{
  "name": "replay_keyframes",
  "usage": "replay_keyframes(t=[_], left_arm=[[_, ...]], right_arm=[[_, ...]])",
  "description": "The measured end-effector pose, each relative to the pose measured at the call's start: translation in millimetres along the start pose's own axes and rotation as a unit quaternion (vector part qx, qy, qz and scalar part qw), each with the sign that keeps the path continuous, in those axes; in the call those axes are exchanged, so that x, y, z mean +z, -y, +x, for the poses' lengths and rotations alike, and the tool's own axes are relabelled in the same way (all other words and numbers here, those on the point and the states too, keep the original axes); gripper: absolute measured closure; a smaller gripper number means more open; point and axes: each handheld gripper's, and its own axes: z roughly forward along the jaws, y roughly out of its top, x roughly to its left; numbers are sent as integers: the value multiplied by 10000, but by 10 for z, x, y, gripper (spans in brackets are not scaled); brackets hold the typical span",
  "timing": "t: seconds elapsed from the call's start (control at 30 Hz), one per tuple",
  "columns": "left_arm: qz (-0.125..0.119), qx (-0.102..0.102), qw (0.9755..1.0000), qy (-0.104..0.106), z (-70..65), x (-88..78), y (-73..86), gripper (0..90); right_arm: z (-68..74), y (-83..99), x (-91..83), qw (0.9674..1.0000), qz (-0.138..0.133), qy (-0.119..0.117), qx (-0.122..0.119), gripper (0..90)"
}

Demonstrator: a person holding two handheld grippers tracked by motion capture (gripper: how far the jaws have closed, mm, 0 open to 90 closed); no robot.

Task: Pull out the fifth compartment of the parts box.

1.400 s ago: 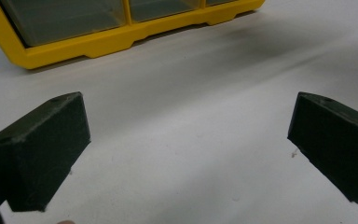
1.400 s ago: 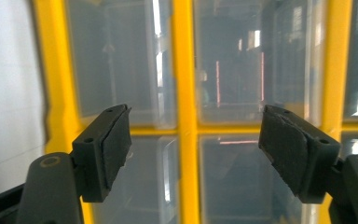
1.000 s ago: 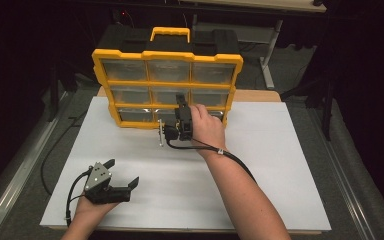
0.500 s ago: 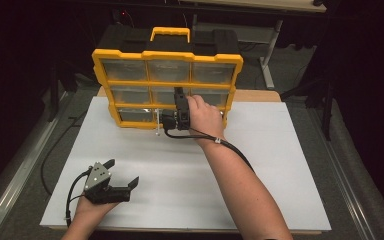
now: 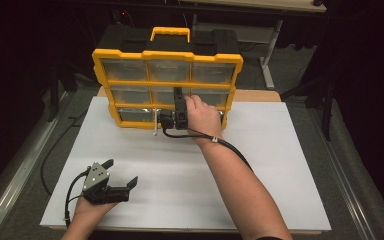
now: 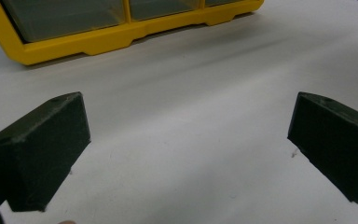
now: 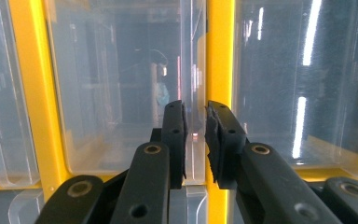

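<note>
High view, near edge of the counter (image 5: pixel 280 165): the left tool (image 5: pixel 121 176) lies idle on the white surface, jaws spread wide and gripping nothing. Farther off, the right tool (image 5: pixel 178 95) is raised against the yellow drawer organizer (image 5: pixel 166 54) standing at the counter's far edge; its jaws have just been closing. Right gripper view gives the detail the overhead cannot: the pads (image 7: pixel 175 135) pinch the clear edge of a middle drawer (image 7: pixel 121 84), just beside the yellow divider (image 7: pixel 220 51). Left gripper view offers the cabinet's bottom rail (image 6: pixel 121 35) and bare counter between its open jaws. By appearances the grasp is made; the drawer looks not yet drawn out, so the pull remains.
</note>
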Motion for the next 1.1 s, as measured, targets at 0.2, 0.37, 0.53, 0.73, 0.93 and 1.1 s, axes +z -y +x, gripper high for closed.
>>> replay_keyframes(t=[0.2, 0.37, 0.53, 0.73, 0.93, 1.1], left_arm=[[-2, -17, 10000, 2, 7, 1, 2, 0], [11, -55, 10000, 13, 6, -4, 14, 0], [3, -24, 10000, 20, 6, -3, 6, 0], [-4, -16, 10000, 34, 10, 1, 1, 0], [-41, -15, 10000, 31, 10, -6, -9, 0], [-36, -1, 10000, 31, 10, -7, -9, 0]], right_arm=[[-41, -2, -44, 10000, 0, -93, -13, 801], [-45, -2, -124, 9999, -47, -115, -27, 800], [-47, 7, -205, 9998, -99, -125, -80, 798], [-40, 9, -322, 9998, -140, -111, -72, 797], [-34, 13, -429, 9998, -183, -85, -46, 796], [-38, 5, -494, 9997, -206, -87, -56, 797]])
